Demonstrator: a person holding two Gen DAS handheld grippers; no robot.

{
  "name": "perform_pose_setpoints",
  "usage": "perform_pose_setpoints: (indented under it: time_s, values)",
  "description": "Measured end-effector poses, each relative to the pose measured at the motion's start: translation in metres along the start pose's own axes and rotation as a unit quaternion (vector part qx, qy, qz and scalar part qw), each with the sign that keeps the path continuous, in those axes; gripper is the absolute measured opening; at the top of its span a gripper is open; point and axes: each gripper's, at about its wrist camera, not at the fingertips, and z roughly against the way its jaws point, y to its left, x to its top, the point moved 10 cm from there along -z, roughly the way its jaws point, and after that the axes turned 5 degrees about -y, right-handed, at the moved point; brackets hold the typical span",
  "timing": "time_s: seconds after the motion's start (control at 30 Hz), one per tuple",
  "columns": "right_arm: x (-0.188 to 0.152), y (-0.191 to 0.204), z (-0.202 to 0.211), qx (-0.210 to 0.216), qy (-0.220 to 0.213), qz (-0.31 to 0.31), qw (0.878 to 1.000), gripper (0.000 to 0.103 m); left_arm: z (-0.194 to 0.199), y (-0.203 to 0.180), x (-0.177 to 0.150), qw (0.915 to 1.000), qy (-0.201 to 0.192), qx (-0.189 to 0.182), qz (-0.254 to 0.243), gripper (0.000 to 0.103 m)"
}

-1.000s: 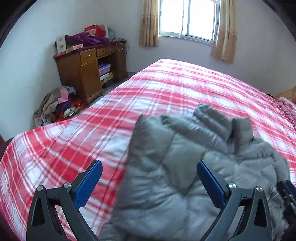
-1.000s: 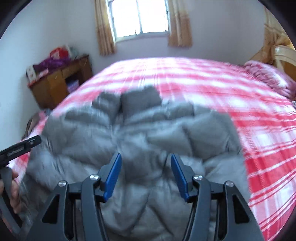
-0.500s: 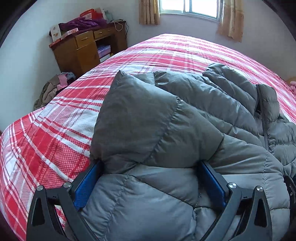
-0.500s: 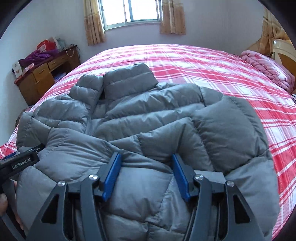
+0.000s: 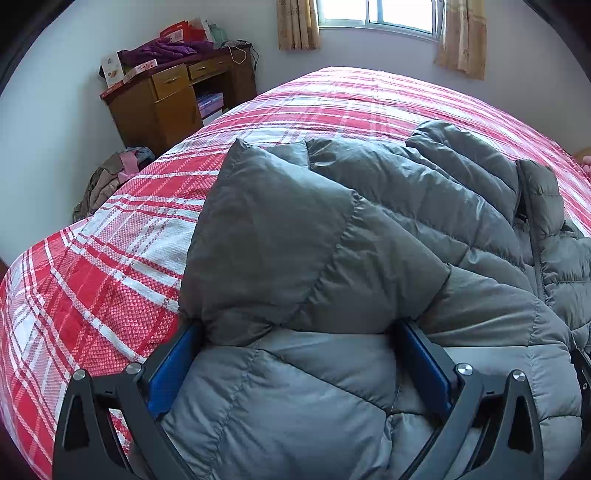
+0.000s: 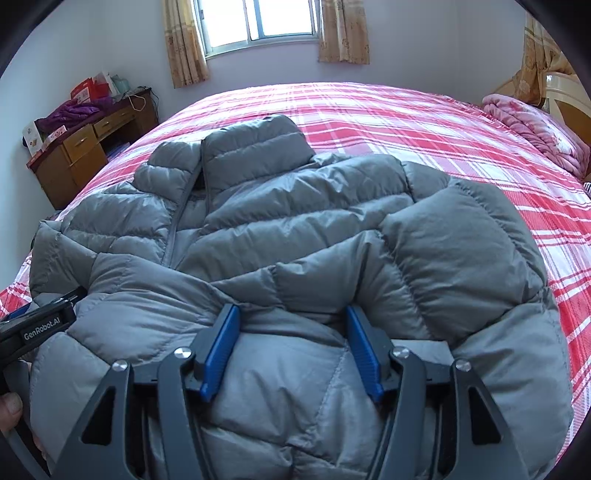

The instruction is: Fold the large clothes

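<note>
My left tongs (image 5: 295,350) stand wide, with a thick fold of the grey puffer jacket (image 5: 369,229) bulging between the two blue pads (image 5: 168,373); the fabric touches both pads, though I cannot tell whether it is truly pinched or only resting there. My right tongs (image 6: 291,343) are set narrower, their pads (image 6: 219,350) on either side of a quilted panel near the jacket's lower edge, and again the padding fills the gap between them. The jacket (image 6: 295,221) lies spread front-up on the bed (image 6: 406,118), which wears a red and white plaid cover, with the collar (image 6: 255,151) standing up at the far end toward the window (image 6: 258,22) and the zip line running down from it. On each side a sleeve is folded inward over the body (the one on my left rises in a puffy hump right in front of the left camera). From the right wrist view the left tool (image 6: 37,328) shows at the picture's left edge, touching the jacket's side. A wooden dresser (image 5: 173,99) stands against the far wall, piled with boxes and purple cloth, and a heap of clothes (image 5: 110,177) sits on the floor beside it. A pink blanket (image 6: 535,129) lies at the head of the bed.
</note>
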Motion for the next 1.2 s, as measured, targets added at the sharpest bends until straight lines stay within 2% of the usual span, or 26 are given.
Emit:
perform_pose_setpoints:
  time_s: [0.47,0.53,0.63,0.73,0.83,0.97,1.07,1.2]
  values:
    - [0.0,0.003,-0.001,-0.004,0.001,0.005,1.0,0.063,-0.001,0.0,0.001,1.0,0.003,-0.003,0.001,0.102]
    - [0.0,0.004,-0.001,-0.003,0.002,0.006,1.0,0.065,0.001,0.0,0.002,0.9999,0.009,-0.01,-0.009,0.102]
    - [0.0,0.006,-0.001,0.009,0.01,0.008,1.0,0.074,0.015,0.006,0.006,0.999,0.022,-0.034,-0.018,0.102]
    - [0.002,0.01,0.006,0.047,0.034,0.018,0.998,0.089,0.043,0.013,0.032,0.9977,-0.01,-0.066,-0.008,0.102]
    - [0.021,0.007,0.018,0.078,0.033,0.006,0.996,0.091,0.05,0.006,0.07,0.9964,-0.025,-0.078,-0.021,0.102]
    - [0.075,-0.007,0.011,0.069,0.021,-0.031,0.997,0.1,0.027,-0.019,0.116,0.9962,-0.009,-0.084,-0.02,0.102]
    - [0.11,-0.014,-0.012,0.058,0.029,-0.044,0.997,0.1,-0.004,-0.048,0.147,0.9939,0.02,-0.108,-0.009,0.102]
    - [0.142,-0.024,-0.047,0.038,0.045,-0.061,0.996,0.1,-0.043,-0.083,0.176,0.993,0.038,-0.112,0.003,0.102]
